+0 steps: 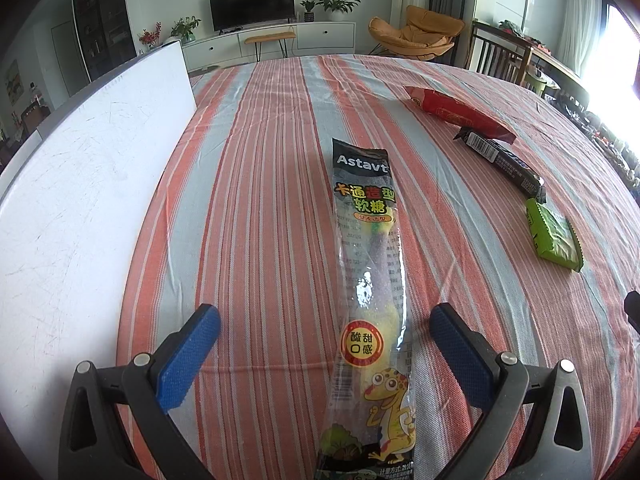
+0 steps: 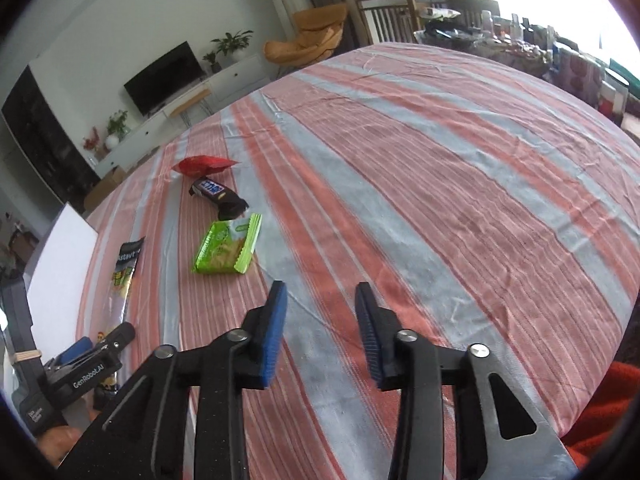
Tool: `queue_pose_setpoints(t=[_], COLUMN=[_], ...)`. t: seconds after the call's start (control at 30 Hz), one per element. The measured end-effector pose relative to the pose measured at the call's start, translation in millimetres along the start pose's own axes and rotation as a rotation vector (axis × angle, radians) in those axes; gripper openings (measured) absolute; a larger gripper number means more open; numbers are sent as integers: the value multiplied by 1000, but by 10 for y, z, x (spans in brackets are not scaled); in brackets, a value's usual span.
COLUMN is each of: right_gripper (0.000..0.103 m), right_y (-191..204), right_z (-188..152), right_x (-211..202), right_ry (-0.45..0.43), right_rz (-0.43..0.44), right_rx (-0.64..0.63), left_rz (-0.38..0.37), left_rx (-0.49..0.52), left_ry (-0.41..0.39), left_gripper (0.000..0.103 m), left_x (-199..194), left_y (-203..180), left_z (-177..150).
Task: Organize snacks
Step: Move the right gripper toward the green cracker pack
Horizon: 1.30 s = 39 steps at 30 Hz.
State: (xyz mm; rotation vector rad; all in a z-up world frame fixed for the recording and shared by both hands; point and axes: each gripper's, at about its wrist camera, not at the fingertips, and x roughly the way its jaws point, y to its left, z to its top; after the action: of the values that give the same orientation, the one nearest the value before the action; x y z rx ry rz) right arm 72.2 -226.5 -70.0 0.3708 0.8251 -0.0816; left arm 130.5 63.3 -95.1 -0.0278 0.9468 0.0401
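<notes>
1. Daylight floods in from the window (image 1: 624, 60) on the right side; it blows out to pure white in both views, washing out detail near it.
2. The striped tablecloth (image 2: 440, 160) is evenly and brightly lit, with only faint, soft shadows under the packets.
3. The clear gummy wrapper (image 1: 370, 280) catches mild glare along its plastic.
4. The white board (image 1: 80, 200) at left reads bright but not clipped.
5. Fisheye bending is strong: the table bulges like a dome, walls curve, and the corners fall into black vignette.
6. The right wrist view looks slightly softer, with smeared detail toward its far right edge.
</notes>
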Motion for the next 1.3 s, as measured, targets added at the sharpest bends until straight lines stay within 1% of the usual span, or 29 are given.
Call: queue_pose_setpoints(t=[0.13, 0.23, 1.3], right_gripper=[44, 48, 48], right_y=[-69, -111, -177], right_z=[-18, -12, -30], right_x=[5, -6, -26], right_ry=[12, 5, 16], right_rz=[10, 11, 34], right_rx=[26, 44, 72], left_rz=[0, 0, -1], left_rx=[0, 0, 0], left_ry=[0, 0, -1], left_gripper=[103, 103, 103], left_x=[-1, -1, -2], left_y=[2, 1, 2], left_z=[0, 0, -2])
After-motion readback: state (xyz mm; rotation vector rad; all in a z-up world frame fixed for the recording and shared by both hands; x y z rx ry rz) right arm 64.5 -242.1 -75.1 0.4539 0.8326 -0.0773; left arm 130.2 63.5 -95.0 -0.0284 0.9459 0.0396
